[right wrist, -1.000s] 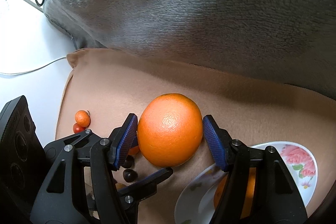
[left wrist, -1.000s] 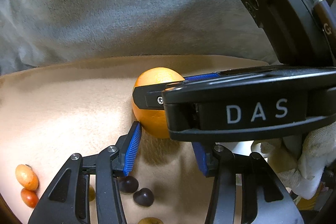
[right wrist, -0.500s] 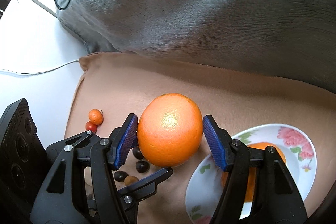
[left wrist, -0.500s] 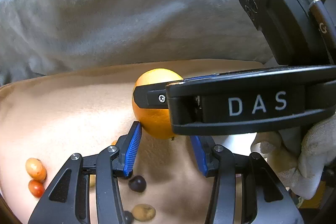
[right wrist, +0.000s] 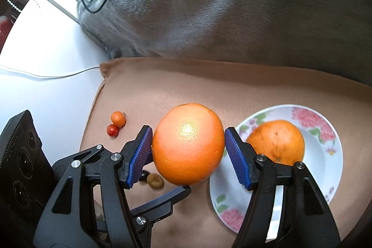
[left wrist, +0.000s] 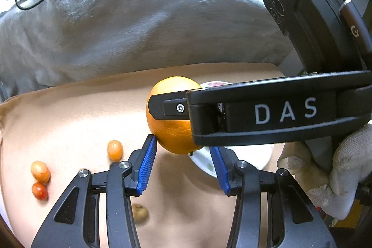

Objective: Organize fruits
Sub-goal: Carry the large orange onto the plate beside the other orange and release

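My right gripper [right wrist: 188, 155] is shut on a large orange [right wrist: 187, 143] and holds it above the tan cloth, just left of a white floral plate [right wrist: 330, 155]. A second orange [right wrist: 276, 141] lies in that plate. In the left wrist view the held orange [left wrist: 172, 131] shows under the right gripper's black body, with the plate's rim [left wrist: 202, 160] behind it. My left gripper [left wrist: 183, 164] is open and empty, just below the held orange.
Small orange and red fruits [left wrist: 39, 176] and another [left wrist: 115, 150] lie on the tan cloth [left wrist: 69, 122] at the left. Dark and brown small fruits [right wrist: 154, 180] lie under the right gripper. A grey blanket [right wrist: 232, 4] rises behind. A white table with cables [right wrist: 34, 50] lies left.
Both grippers have risen and pulled back from the cloth. The right gripper carries the orange upward, and the plate with the second orange has come fully into view.
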Demonstrator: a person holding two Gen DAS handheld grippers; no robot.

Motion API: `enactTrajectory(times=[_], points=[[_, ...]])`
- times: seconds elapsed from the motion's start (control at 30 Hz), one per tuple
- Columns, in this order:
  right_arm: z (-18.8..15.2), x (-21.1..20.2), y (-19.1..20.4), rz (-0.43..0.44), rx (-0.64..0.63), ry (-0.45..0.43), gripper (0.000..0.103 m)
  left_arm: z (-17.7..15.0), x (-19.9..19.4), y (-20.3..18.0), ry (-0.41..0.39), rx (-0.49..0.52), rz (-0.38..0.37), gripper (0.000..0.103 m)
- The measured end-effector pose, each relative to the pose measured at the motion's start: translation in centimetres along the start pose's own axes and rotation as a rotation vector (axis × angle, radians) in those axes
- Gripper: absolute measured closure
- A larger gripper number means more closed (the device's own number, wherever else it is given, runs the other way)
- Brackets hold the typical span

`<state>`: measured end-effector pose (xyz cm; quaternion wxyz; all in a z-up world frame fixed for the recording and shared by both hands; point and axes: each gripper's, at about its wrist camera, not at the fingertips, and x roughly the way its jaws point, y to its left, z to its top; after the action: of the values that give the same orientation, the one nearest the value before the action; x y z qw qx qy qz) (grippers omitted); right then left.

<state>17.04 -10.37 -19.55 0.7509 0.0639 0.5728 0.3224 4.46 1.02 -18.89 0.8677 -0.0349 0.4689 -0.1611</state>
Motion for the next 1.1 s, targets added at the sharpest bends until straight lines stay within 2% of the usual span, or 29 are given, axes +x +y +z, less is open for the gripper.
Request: enactTrajectory(times=[0.33, 0.7, 1.1], points=[[-3.1, -2.2, -0.5, -0.007, 0.033, -0.025, 0.036, -1.5, -0.7, -3.0, 0.001, 0.043, -0.013, 0.057], [-6.6, -4.2, -3.5, -0.027, 0.113, -0.037, 0.036, -2.3, 2.3, -4.9, 0.039, 0.087, -0.064, 0.057], [-8.1, -4.8, -7.6, -0.033, 0.188, -0.031, 0.036, -0.4, 5.5, -7.7, 0.085, 0.125, -0.092, 0.057]])
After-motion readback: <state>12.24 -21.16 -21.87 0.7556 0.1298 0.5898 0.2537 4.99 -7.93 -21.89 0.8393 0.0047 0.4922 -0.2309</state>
